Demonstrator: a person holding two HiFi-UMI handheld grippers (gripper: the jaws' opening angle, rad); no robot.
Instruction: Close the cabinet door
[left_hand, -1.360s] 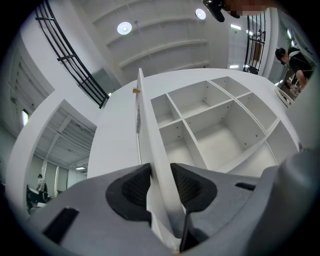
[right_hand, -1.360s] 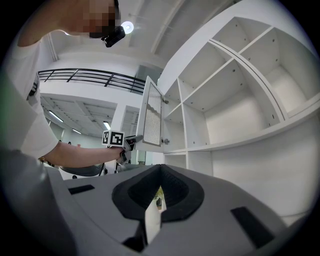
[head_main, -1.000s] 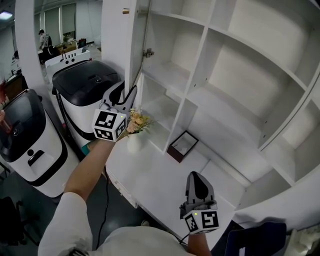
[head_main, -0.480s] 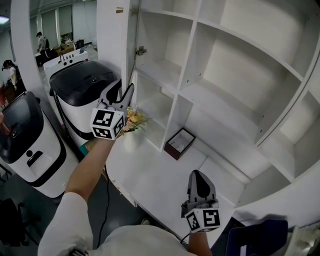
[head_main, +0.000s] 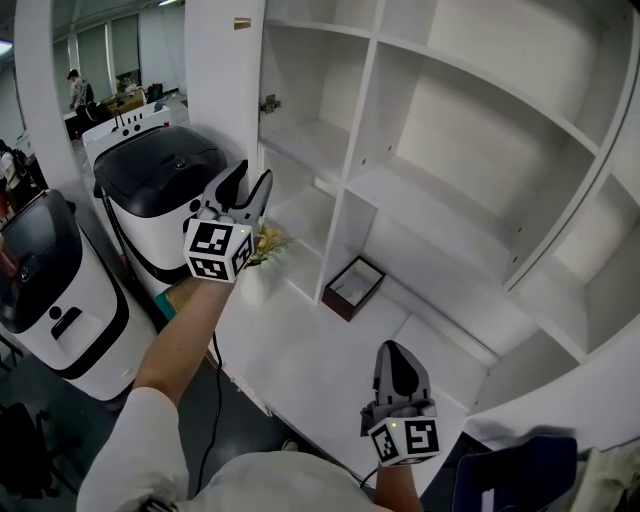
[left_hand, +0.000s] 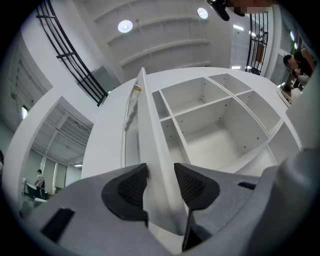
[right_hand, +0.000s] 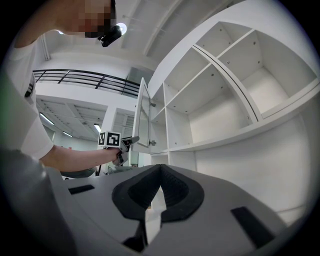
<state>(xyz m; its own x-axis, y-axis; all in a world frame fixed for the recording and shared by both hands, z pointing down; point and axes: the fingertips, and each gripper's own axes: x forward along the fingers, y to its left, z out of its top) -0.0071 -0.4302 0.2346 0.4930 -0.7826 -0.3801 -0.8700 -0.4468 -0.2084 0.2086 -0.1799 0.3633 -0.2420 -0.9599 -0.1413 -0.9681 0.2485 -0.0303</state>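
Observation:
The white cabinet door stands ajar at the left side of the open shelf cabinet, hinged at its far edge. My left gripper straddles the door's free edge. In the left gripper view the door edge runs up between the two pads. The jaws are opening, and a gap shows on the right pad's side. My right gripper hovers low over the white counter, shut and empty. The right gripper view shows the door and the left gripper far off.
Two black-and-white appliances stand left of the cabinet. A small vase of flowers and a dark shallow box sit on the counter near the lowest shelf. A person stands far back in the room.
The door has swung a little nearer the cabinet with my left gripper at its edge. The left jaws stand slightly wider. The right gripper has barely shifted.

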